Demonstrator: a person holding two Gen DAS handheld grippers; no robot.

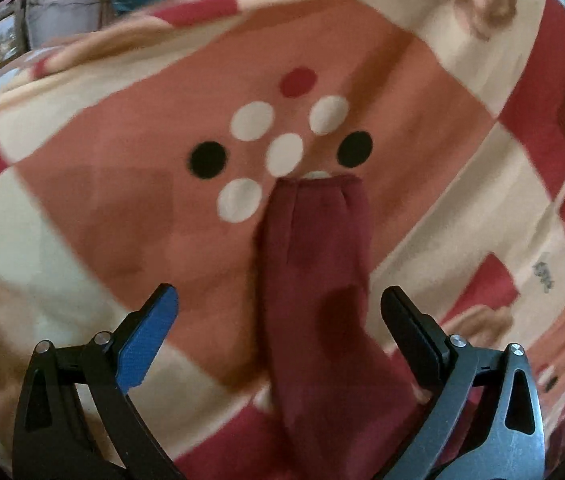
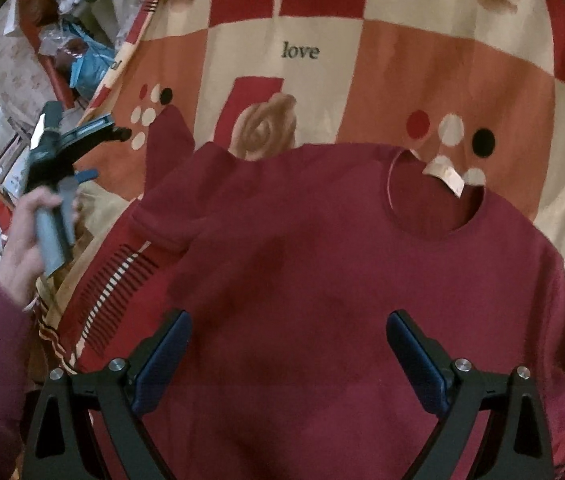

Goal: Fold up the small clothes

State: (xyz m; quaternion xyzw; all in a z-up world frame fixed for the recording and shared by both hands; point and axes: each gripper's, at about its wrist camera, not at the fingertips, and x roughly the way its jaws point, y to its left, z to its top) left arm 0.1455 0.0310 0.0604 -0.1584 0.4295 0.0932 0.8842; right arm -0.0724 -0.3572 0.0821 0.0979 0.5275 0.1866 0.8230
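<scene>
Left wrist view: the left gripper [image 1: 278, 300] occupies the bottom of the frame with its jaws spread wide and nothing between the pads. A sleeve [image 1: 314, 264] of the dark red sweater runs from the lower centre up to mid-frame, passing between the two fingers; its cuff [image 1: 318, 180] ends just below a cluster of dots printed on the blanket [image 1: 82, 184]. Whether the right finger touches the sleeve cannot be told. Right wrist view: the right gripper [image 2: 288, 356] sits at the bottom centre, jaws spread apart, above the sweater [image 2: 322, 264] without pinching it. The sweater lies flat on the blanket [image 2: 282, 12], filling the lower and central frame, with the neckline [image 2: 436, 200] at centre right and a white label [image 2: 446, 176] at its upper edge. The sleeve [image 2: 170, 148] extends toward the upper left. At left, a hand [image 2: 22, 240] holds the left gripper [image 2: 106, 148], jaws spread, beside the sleeve end.
</scene>
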